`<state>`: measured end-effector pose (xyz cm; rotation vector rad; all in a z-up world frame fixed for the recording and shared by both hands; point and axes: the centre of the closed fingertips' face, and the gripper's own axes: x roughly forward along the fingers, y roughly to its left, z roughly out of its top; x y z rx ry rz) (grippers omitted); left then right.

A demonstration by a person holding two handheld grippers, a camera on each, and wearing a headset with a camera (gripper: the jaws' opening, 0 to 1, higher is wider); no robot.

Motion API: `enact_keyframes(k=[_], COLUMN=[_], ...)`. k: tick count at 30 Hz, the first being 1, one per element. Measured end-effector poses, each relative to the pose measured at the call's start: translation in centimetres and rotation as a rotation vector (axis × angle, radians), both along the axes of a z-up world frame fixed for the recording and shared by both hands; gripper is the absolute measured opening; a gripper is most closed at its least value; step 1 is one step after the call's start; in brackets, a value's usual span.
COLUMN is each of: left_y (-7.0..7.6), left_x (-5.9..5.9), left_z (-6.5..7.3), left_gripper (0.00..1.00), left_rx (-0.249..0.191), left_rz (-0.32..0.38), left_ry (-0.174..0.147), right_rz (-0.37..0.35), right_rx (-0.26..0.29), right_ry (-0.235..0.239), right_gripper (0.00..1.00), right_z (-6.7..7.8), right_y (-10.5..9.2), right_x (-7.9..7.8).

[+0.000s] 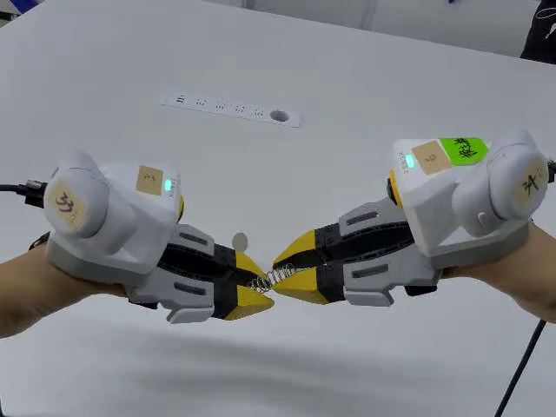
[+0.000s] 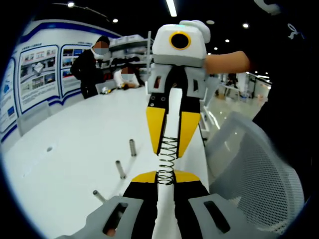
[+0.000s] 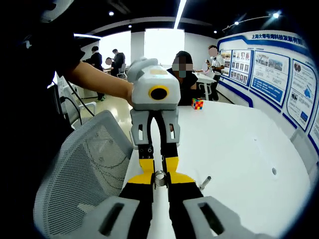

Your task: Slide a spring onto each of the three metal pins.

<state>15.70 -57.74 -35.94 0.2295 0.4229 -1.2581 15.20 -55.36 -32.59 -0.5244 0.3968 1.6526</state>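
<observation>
One spring point(image 1: 268, 278) pinched both ends: left gripper point(image 1: 261, 289) clamped, right gripper point(image 1: 282, 273) clamped. We judge it light, floppy, crushable; grip end coils gently.

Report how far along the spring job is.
Done: nothing yet. The three metal pins on the table are all bare. In hand: one spring, gripped at one end by the left gripper and at the other by the right gripper, held above the table. Left: all three pins need a spring.
</observation>
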Motion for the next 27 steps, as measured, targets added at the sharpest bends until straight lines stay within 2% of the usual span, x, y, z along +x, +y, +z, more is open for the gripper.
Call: enact_keyframes(k=[6,10,14,15,17,18,20,23,27], left_y=[-0.2,-0.5,-0.6,-0.6,-0.6,-0.5,-0.4,-0.3,-0.3], left_x=[0.0,-0.1,0.1,0.1,0.1,0.1,0.4,0.9,1.2], left_z=[0.2,0.6,0.7,0.7,1.0,1.1,1.2,1.3,1.5], left_gripper=[0.10,0.10,0.10,0.10,0.11,0.11,0.11,0.12,0.14], left_rx=[-0.012,-0.032,-0.030,-0.031,-0.059,-0.066,-0.067,-0.071,-0.081], left_rz=[0.003,0.007,0.010,0.010,0.021,0.024,0.036,0.063,0.083], left_ry=[0.008,0.008,0.006,0.011,0.043,0.047,0.029,0.017,0.014], right_rz=[0.000,-0.008,-0.013,-0.016,-0.031,-0.041,-0.056,-0.074,-0.086], right_rx=[0.032,0.067,0.066,0.065,0.074,0.081,0.087,0.087,0.093], right_ry=[0.011,0.038,0.035,0.031,0.035,0.036,0.033,0.026,0.019], right_gripper=[0.11,0.11,0.11,0.11,0.11,0.11,0.11,0.11,0.11], right_z=[0.6,1.2,1.3,1.3,1.5,1.6,1.7,1.8,2.0], right_y=[0.9,1.5,1.5,1.5,1.5,1.5,1.5,1.4,1.5], right_x=[-0.2,-0.4,-0.2,-0.2,0.0,0.1,0.3,0.7,1.1])
